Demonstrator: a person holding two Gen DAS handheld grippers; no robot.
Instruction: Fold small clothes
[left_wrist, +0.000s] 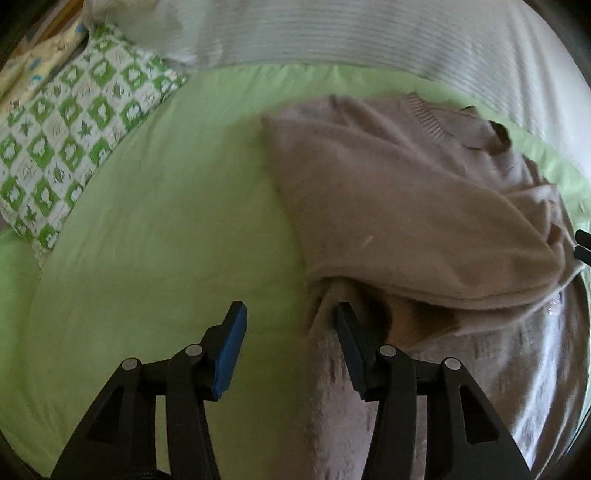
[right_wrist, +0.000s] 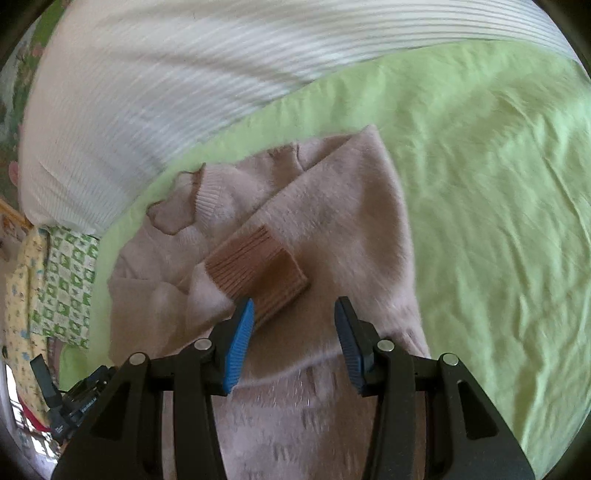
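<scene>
- Left tongs (left_wrist: 290, 309) spread, right finger against the sweater's (left_wrist: 406, 192) near edge.
- Right tongs (right_wrist: 293, 307) spread over the sweater, left finger beside its cuff (right_wrist: 255, 275).

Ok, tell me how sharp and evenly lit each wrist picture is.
Left wrist view: soft daylight, the striped blanket smeared, the sweater slightly soft, dark fisheye corners. Right wrist view: stronger blur across the green sheet and sweater cuff; straight edges bow.

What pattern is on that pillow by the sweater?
Green and white checks with leaf motifs on the pillow, clearest in the left wrist view.
</scene>
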